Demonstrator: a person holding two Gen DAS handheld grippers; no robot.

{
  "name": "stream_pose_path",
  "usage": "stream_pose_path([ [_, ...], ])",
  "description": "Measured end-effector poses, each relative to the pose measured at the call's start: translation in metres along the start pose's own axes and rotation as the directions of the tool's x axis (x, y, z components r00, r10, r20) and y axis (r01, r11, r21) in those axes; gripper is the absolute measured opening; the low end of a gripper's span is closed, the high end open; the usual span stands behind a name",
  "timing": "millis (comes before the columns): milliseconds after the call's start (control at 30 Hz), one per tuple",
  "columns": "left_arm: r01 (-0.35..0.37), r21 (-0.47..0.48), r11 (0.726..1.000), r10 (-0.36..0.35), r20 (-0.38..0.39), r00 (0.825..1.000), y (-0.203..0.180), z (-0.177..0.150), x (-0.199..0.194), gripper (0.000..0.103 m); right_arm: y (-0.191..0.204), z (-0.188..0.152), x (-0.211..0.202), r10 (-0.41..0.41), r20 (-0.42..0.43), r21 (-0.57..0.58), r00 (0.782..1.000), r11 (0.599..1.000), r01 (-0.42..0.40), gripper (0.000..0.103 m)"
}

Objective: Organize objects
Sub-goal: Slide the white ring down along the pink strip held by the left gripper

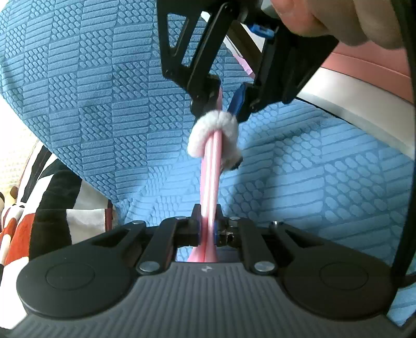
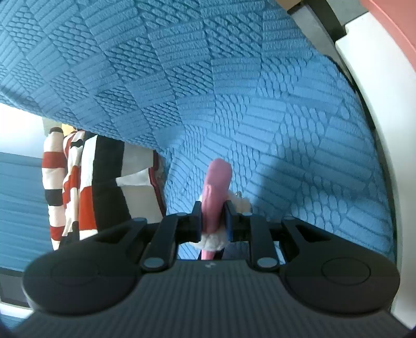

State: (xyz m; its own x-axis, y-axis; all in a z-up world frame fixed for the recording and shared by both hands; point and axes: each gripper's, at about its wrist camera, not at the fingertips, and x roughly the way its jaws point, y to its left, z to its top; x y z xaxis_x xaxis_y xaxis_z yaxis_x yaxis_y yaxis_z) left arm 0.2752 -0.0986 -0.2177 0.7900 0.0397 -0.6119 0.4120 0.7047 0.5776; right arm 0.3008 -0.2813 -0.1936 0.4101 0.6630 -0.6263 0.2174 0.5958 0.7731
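Observation:
A doubled pink strap [image 1: 211, 171] stretches between my two grippers above a blue textured blanket [image 1: 91, 91]. A white fluffy band [image 1: 208, 131] is wrapped around the strap near its far end. My left gripper [image 1: 207, 228] is shut on the near end of the strap. My right gripper [image 1: 225, 104] comes in from the top, held by a hand [image 1: 306, 15], and pinches the strap just beyond the band. In the right wrist view my right gripper [image 2: 212, 221] is shut on the pink strap [image 2: 218, 182], whose looped end sticks out past the fingers, with the fluffy band [image 2: 210, 243] just behind the pads.
The blanket [image 2: 182, 78] fills most of both views. A red, white and black striped cloth [image 1: 52, 202] lies at its left edge, seen also as the striped cloth [image 2: 83, 182]. A white ledge with a pink border [image 1: 351, 91] runs along the right, the same white ledge [image 2: 374, 78].

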Motion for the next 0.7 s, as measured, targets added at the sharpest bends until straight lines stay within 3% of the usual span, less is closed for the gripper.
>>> stream_pose_path([
  [167, -0.006, -0.011, 1.000, 0.006, -0.001, 1.000, 0.001, 0.000, -0.001, 0.010, 0.008, -0.009, 0.014, -0.015, -0.047, -0.041, 0.999, 0.999, 0.013, 0.020],
  [467, -0.015, -0.021, 1.000, 0.016, 0.018, 1.000, 0.003, 0.002, -0.005, 0.012, 0.011, 0.001, 0.002, 0.010, 0.019, -0.046, 1.000, 0.999, -0.009, 0.015],
  [700, 0.075, -0.122, 0.990, -0.073, 0.024, 0.997, 0.015, 0.005, -0.012, 0.020, 0.002, 0.014, -0.011, -0.001, 0.092, -0.019, 0.996, 1.000, 0.003, 0.015],
])
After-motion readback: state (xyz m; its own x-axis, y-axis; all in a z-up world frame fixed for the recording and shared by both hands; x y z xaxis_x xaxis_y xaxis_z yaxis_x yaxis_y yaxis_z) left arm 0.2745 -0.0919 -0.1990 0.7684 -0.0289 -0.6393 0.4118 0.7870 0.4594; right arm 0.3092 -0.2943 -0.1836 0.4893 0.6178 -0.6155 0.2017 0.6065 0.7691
